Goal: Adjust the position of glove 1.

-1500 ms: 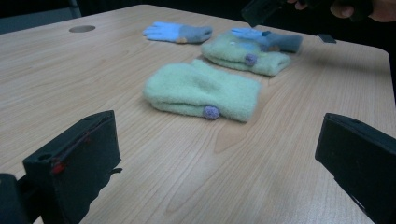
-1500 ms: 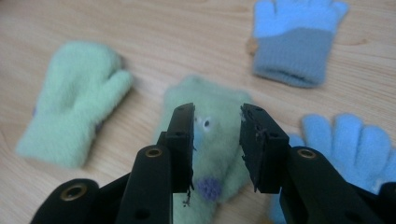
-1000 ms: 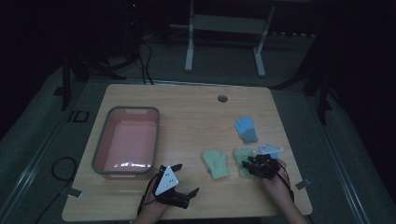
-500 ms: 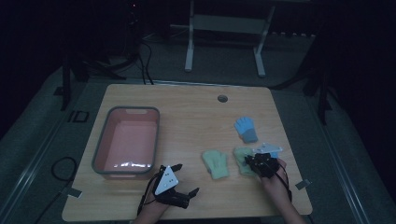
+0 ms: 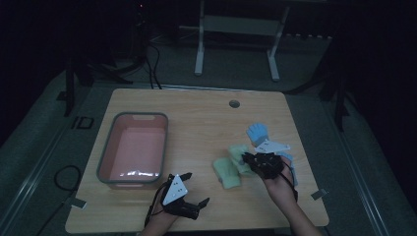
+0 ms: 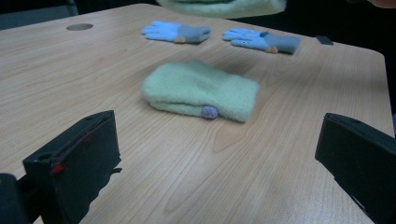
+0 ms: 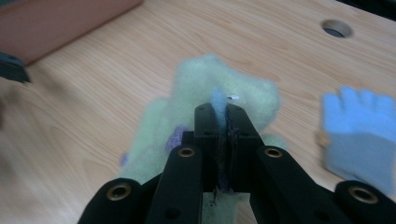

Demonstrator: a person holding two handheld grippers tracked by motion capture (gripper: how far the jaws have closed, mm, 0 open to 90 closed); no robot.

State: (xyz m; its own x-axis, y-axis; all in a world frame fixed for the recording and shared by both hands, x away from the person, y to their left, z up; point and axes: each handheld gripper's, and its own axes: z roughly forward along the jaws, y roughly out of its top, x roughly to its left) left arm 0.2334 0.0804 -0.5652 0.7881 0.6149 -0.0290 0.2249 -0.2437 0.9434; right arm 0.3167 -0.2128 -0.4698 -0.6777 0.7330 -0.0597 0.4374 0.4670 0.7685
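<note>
Two blue gloves (image 6: 177, 32) in left gripper view; right gripper (image 7: 219, 112) jaws clamp green mitten (image 7: 224, 88).

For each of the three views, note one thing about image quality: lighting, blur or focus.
High view: dim all over, the room behind the table nearly black, a small glare patch in the pink bin. Left gripper view: bright and sharp on the green mitten, near black pads soft. Right gripper view: the held green mitten and blue glove are blurred.
</note>
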